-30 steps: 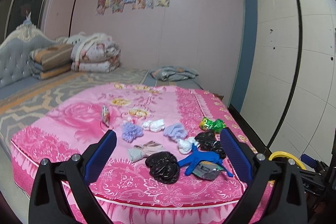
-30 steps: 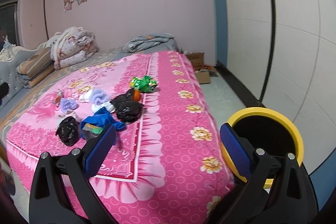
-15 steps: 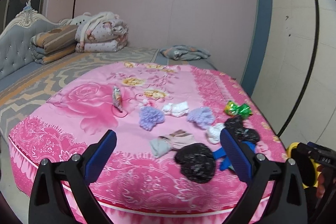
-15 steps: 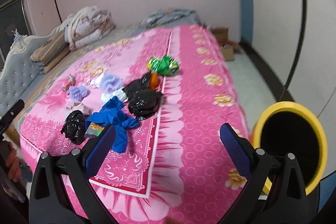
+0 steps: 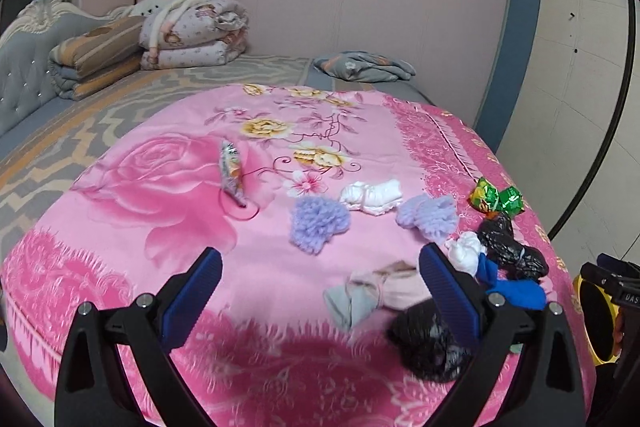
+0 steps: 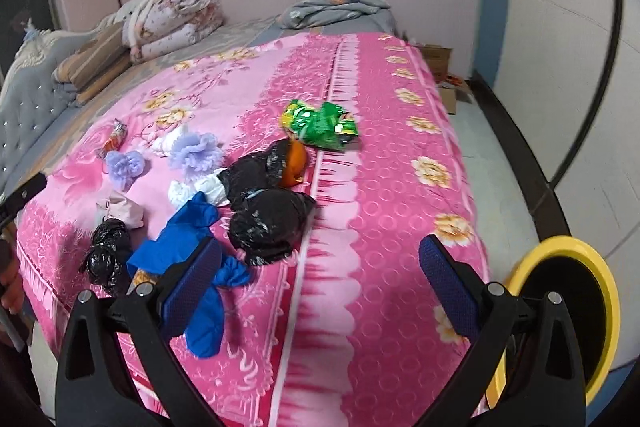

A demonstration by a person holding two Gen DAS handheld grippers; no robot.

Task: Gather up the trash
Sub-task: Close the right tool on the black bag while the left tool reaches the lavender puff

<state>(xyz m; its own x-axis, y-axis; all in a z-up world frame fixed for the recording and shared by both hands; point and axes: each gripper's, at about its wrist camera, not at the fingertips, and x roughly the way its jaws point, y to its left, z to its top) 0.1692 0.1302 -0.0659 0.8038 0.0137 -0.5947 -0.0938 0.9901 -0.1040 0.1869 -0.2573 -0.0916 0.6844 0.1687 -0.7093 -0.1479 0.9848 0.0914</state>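
Trash lies on the pink floral blanket point(image 5: 168, 211): a black bag point(image 5: 428, 343) by my left gripper's right finger, a snack wrapper point(image 5: 231, 173), a green wrapper point(image 5: 496, 199), a blue glove point(image 6: 192, 231) and a large black bag point(image 6: 268, 223). Balled socks lie among it, purple point(image 5: 318, 223) and white point(image 5: 372, 197). A yellow bin point(image 6: 568, 311) stands on the floor right of the bed. My left gripper point(image 5: 320, 287) is open and empty over the blanket's near edge. My right gripper point(image 6: 320, 287) is open and empty above the bed's corner.
Folded quilts point(image 5: 192, 31) and a grey headboard point(image 5: 24, 67) are at the far left. A grey pillow point(image 5: 364, 67) lies at the far end. A white wardrobe point(image 5: 576, 87) lines the right wall. Cardboard boxes point(image 6: 440, 63) sit on the floor beyond the bed.
Both grippers have moved forward and lower toward the bed. The trash now looms larger in both views. Both stay open and empty.
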